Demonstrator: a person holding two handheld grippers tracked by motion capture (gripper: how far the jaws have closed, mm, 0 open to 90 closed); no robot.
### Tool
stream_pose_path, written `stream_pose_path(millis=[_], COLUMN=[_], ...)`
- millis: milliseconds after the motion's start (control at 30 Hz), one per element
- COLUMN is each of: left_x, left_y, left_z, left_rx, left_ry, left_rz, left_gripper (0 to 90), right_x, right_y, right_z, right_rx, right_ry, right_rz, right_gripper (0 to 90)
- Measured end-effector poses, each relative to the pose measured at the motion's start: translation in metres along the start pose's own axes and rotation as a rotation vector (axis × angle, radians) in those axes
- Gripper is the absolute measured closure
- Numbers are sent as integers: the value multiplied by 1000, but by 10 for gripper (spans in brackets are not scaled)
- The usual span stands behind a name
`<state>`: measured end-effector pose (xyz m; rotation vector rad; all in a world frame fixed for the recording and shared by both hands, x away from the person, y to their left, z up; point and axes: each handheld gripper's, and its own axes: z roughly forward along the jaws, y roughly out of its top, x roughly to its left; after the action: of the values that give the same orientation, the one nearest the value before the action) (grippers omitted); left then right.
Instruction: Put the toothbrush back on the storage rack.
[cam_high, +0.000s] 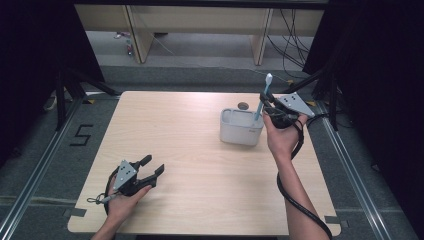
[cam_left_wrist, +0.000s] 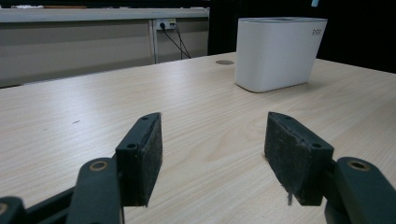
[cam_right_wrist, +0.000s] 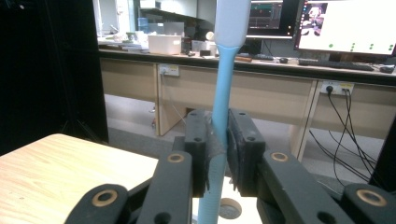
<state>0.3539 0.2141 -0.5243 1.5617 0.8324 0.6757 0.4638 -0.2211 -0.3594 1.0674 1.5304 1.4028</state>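
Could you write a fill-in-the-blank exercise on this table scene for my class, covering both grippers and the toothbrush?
1. The right gripper is shut on a blue ____.
2. The toothbrush stands nearly upright, its lower end at the white ____.
3. The left gripper rests near the table's front edge with its jaws ____.
4. The holder stands on a ____ table.

Missing words: toothbrush; holder; open; wooden

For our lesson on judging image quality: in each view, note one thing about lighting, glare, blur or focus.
High view: evenly lit table, black surroundings, soft detail. Left gripper view: near pads slightly soft, white holder clear, its shadow faint. Right gripper view: bright monitors wash out, toothbrush fairly sharp between the right gripper pads.
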Motion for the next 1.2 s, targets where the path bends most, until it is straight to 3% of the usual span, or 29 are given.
stream_pose_path(millis=[167, 200, 500, 700, 833, 967, 1000, 1200], left_x=[0, 0, 0, 0, 0, 0, 0, 0], left_y=[0, 0, 0, 0, 0, 0, 0, 0], left_z=[0, 0, 0, 0, 0, 0, 0, 0], left_rx=[-1, -1, -3, -3, -3, -4, -4, -4], left_ry=[0, 0, -1, -1, -1, -1, -1, 0], left_rz=[-3, -3, -1, -1, 1, 0, 0, 0], left_gripper=[366, 366, 366, 366, 366, 367, 367, 367], right_x=[-1, -2, -2, -5, -5, -5, -4, -6], right_y=[-2, -2, -8, -12, -17, -22, -24, -29], right_z=[1, 2, 1, 1, 2, 2, 2, 4], right_rx=[4, 4, 19, 22, 32, 35, 40, 52], right_ry=[-3, -1, -13, -13, -6, -19, -17, -15], right_rz=[-5, -25, -9, -23, 4, -3, 17, 3], right_gripper=[793, 793, 793, 793, 792, 792, 792, 792])
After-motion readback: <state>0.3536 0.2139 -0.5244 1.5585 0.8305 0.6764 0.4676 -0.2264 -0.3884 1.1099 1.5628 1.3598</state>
